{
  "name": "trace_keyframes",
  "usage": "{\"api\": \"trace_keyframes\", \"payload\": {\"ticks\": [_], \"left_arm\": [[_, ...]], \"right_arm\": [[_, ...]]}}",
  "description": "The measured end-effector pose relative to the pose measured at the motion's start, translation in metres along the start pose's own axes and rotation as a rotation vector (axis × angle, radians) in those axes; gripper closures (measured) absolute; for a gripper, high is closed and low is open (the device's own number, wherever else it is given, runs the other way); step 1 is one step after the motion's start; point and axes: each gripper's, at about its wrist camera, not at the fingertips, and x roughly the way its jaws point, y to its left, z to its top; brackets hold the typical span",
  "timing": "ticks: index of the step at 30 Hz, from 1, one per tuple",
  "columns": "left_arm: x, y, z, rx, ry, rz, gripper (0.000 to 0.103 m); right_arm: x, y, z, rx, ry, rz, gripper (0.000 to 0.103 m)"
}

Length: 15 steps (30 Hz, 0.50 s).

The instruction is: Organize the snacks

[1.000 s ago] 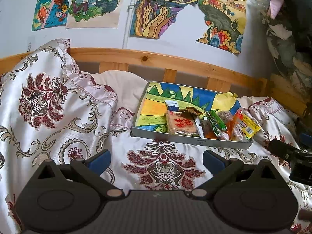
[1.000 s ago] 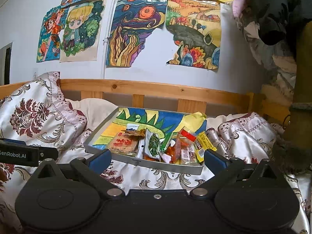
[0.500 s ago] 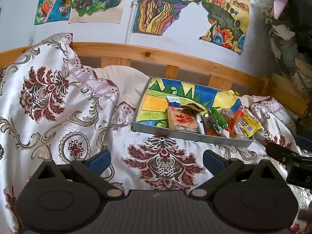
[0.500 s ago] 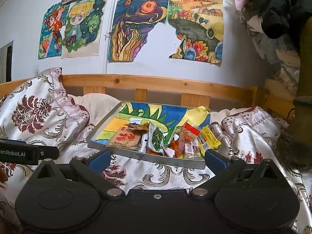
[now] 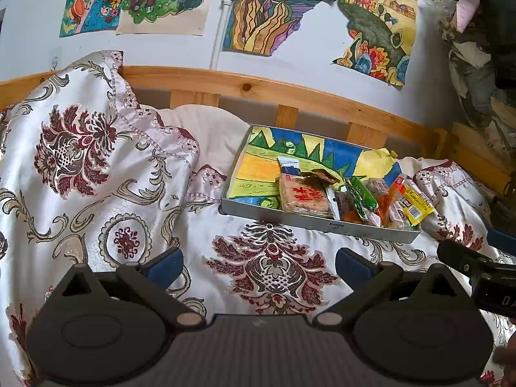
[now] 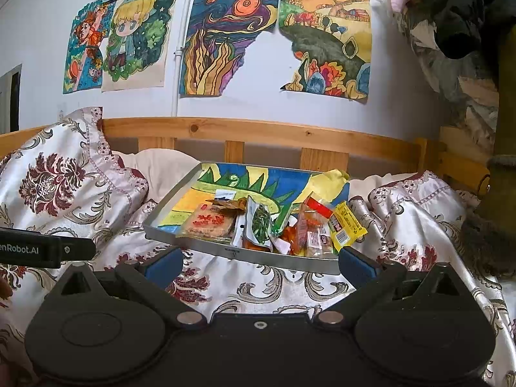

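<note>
Bed (image 5: 264,232) with floral coverlet, wooden headboard (image 6: 258,132) and drawings on the wall behind. A shallow metal tray (image 6: 245,253) rests on the coverlet, its long axis running left to right across both views; compared with one second ago it sits slightly lower and larger in the right wrist view. Snack packets (image 6: 290,225) are heaped in the tray's near right portion, overlapping, so the lower ones are hard to make out; a flat orange-printed packet (image 5: 304,195) lies leftmost. Left gripper (image 5: 259,262) and right gripper (image 6: 260,262): jaws spread wide, holding nothing, both short of the tray.
</note>
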Motion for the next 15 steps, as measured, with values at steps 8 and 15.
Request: {"api": "trace_keyframes", "payload": {"ticks": [8,15], "left_arm": [[-0.0003,-0.0005,-0.0004,0.003,0.000,-0.002,0.001],[-0.0004,-0.0015,-0.0014,0.007,0.001,-0.006,0.001]], "right_arm": [[0.0003,-0.0002,-0.0002,0.001,0.002,0.001,0.001],[0.0015,0.0000,-0.0021,0.007,0.008,0.004,0.001]]}}
